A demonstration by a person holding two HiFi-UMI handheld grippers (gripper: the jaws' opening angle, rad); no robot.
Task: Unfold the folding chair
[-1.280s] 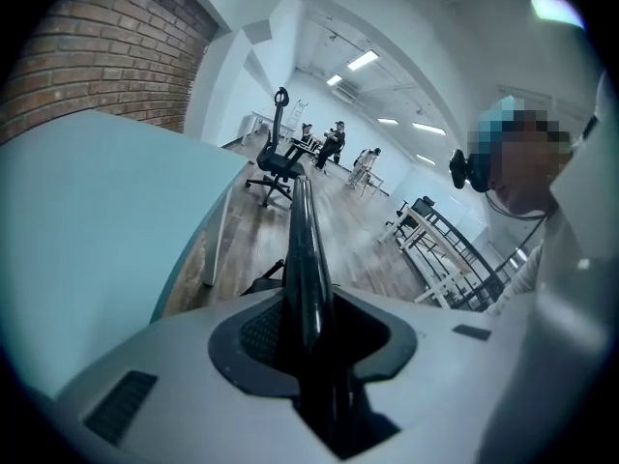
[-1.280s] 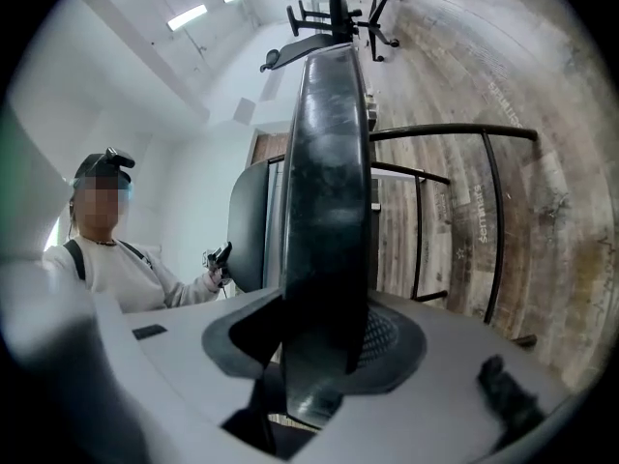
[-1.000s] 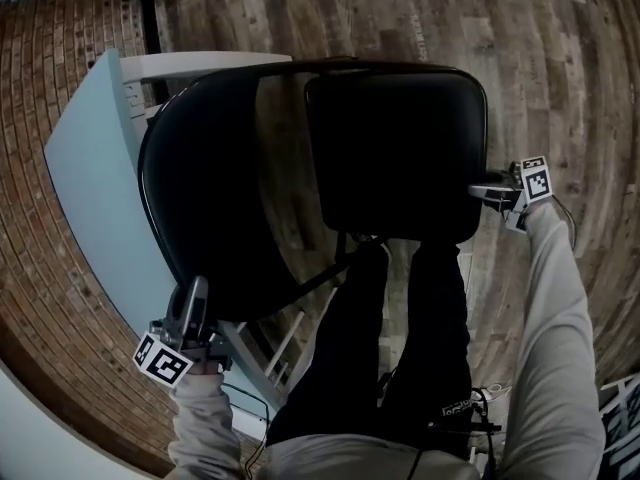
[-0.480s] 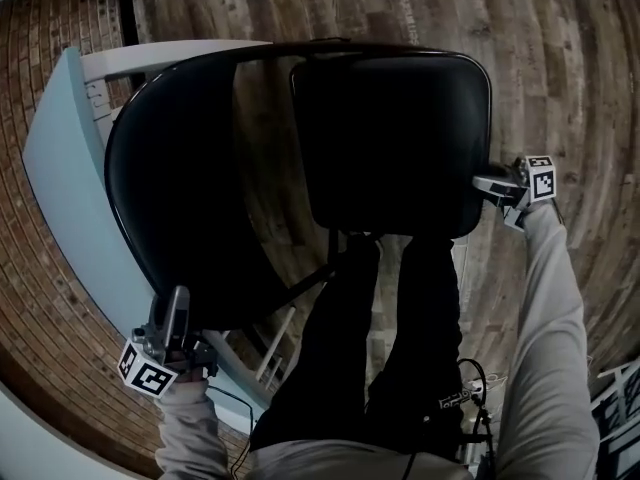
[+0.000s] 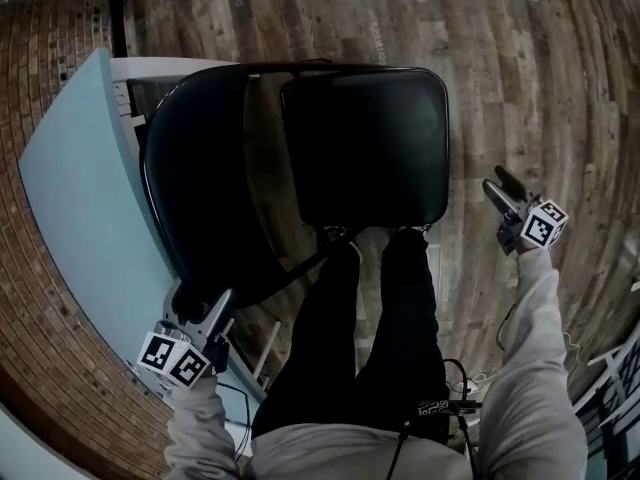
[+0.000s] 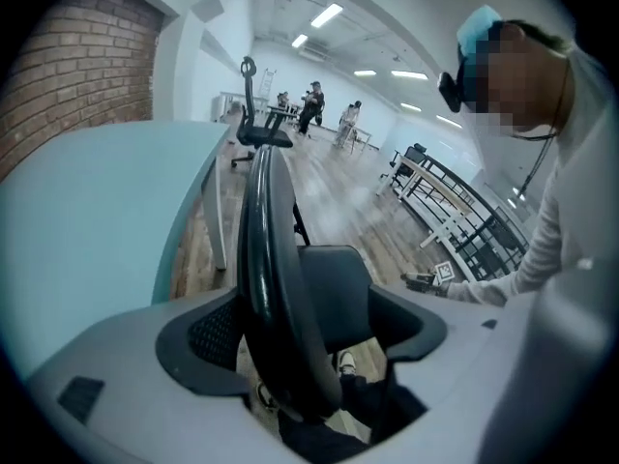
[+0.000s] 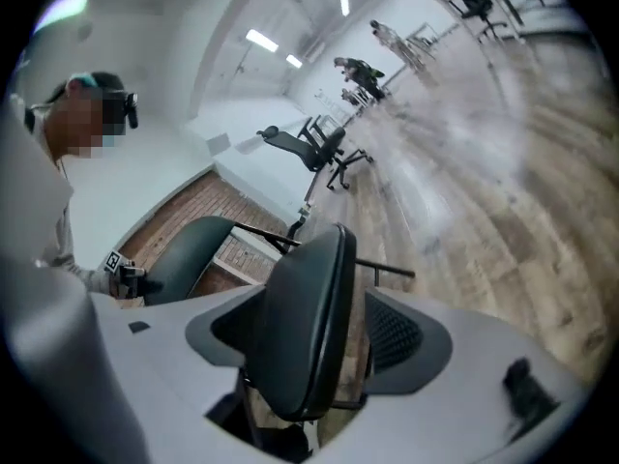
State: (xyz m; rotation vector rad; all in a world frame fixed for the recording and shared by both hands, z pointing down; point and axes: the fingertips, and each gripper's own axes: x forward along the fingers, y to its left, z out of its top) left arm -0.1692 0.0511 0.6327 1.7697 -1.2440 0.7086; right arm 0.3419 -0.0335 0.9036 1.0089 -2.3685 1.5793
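Note:
The black folding chair stands open in front of me, its padded seat [image 5: 365, 148] level and its curved backrest [image 5: 200, 198] to the left. My left gripper [image 5: 200, 306] is at the backrest's near lower edge. In the left gripper view the backrest rim [image 6: 266, 259] runs between the jaws of the left gripper [image 6: 305, 327], which are opening and stand clear of it. My right gripper [image 5: 502, 190] hangs to the right of the seat, apart from it, jaws opening and empty. The right gripper [image 7: 314, 332] looks at the seat [image 7: 309, 298] edge-on.
A light blue table [image 5: 75, 198] stands close behind the backrest, with a brick wall [image 5: 40, 68] at the left. My legs [image 5: 370, 338] are just in front of the seat. An office chair [image 7: 309, 148] and metal racks [image 6: 464, 220] stand farther off on the wooden floor.
My right gripper has let go of the seat's right edge and drawn away to the right, jaws wider. The left gripper has loosened on the backrest edge and rolled.

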